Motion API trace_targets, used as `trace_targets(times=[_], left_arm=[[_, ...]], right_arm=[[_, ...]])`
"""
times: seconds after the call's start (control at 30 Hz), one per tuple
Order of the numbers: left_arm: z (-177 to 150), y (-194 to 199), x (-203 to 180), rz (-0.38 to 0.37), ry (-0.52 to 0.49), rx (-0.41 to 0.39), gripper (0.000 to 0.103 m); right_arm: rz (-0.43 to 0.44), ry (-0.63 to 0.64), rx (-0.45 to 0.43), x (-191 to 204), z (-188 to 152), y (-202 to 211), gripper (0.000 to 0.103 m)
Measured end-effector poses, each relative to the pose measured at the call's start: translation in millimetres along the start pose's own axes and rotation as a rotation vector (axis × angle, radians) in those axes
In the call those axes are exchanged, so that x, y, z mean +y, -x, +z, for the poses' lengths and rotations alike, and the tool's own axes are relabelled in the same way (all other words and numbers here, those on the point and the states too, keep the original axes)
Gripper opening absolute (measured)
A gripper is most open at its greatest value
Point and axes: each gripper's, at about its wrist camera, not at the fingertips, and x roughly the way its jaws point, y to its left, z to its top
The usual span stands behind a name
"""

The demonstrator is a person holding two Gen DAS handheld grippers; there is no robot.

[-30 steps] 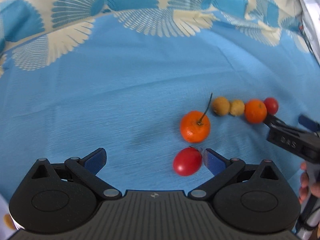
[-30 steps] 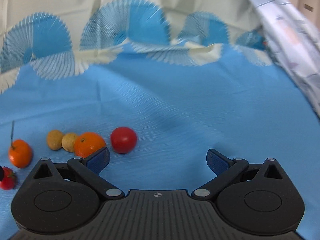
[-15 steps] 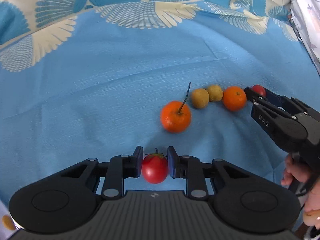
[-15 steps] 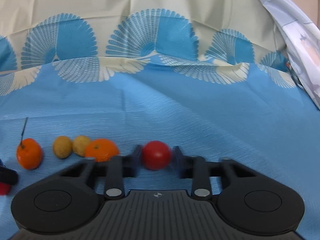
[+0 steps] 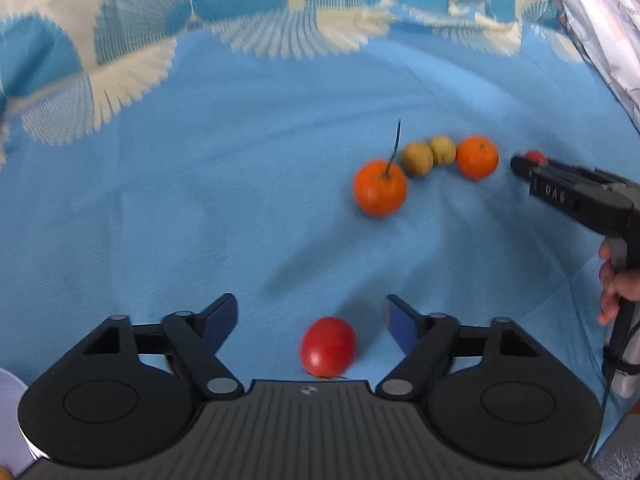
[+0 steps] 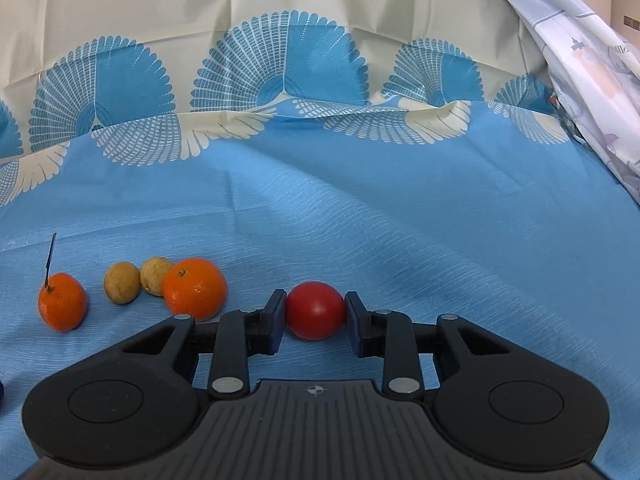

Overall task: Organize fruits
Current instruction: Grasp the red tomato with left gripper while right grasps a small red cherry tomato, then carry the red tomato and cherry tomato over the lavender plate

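The left gripper (image 5: 310,316) is sitting at the bottom of the left wrist view with its jaws opening, roughly half wide. A red tomato (image 5: 328,346) is lying between the blue pads (image 5: 218,318) at bottom centre, free of both, resting on the blue cloth (image 5: 200,200) just ahead of the gripper body.

The right gripper (image 6: 316,312) is gripping a second, round red tomato (image 6: 316,310) at lower centre of the right wrist view. Both pads are pressing against its sides, and the jaws are standing narrow around it. In the left wrist view the same gripper is entering from the right edge, with a person's hand (image 5: 616,288) wrapping its handle; only a sliver of red is showing at its tip.

A row of fruit is lying on the cloth to the left of the held tomato. A stemmed orange (image 6: 62,300) is sitting at the far left, apart from the rest. Two small tan fruits (image 6: 122,282) are lying side by side, touching each other. A larger orange (image 6: 195,288) is sitting just beside them, touching the nearer tan fruit and lying close to the right gripper's left finger.

The cloth is carrying a cream and blue fan-pattern border (image 6: 280,80) across the upper part of both views. A pale printed fabric (image 6: 580,60) is hanging at the upper right.
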Motion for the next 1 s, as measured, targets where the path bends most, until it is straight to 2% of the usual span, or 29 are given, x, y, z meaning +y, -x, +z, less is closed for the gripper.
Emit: trace_targets(times=[0.07,0.1,0.17,0.37,0.43,0.57,0.67,0.83,1.0], left_arm=[[-0.8,-2.8,2.0,-0.009,0.006,0.025,0.060],[-2.2,-0.6,1.7,0.001,-0.002,0.013,0.047],[-4.7,2.6,-2.4,0.011,-0.038,0.016,0.033],[-8.8,30.1,-1.4,0.022,-0.013,-0.016,0.033],[-10.5,50.0,1.0,0.018,0.001,-0.043,0.033],[-25.5,97.7,6.6,0.042,0.030,-0.060,0.033],[-46.1,135.5,17.2,0.066,0.055,-0.063,0.033],[-85.7,195.0,43.6,0.111,0.114,-0.055,0.033],[-130.1,252.9,71.9,0.151,0.195,-0.076,0.033]], right_arm=[[-0.004,0.010,-0.006,1.2,-1.4,0.4,0.032],[-0.005,0.013,-0.009,1.7,-1.7,0.8,0.032],[-0.006,0.013,-0.011,1.7,-2.0,1.4,0.032],[-0.024,-0.012,-0.024,5.1,-1.4,15.8,0.032],[-0.033,-0.025,-0.049,5.5,2.4,32.7,0.032],[0.001,-0.056,-0.104,10.0,10.4,87.2,0.032],[0.062,-0.058,-0.132,23.0,9.0,140.0,0.032],[0.213,0.025,-0.152,61.6,-6.8,224.5,0.032],[0.370,0.079,-0.112,106.3,-18.5,286.1,0.032]])
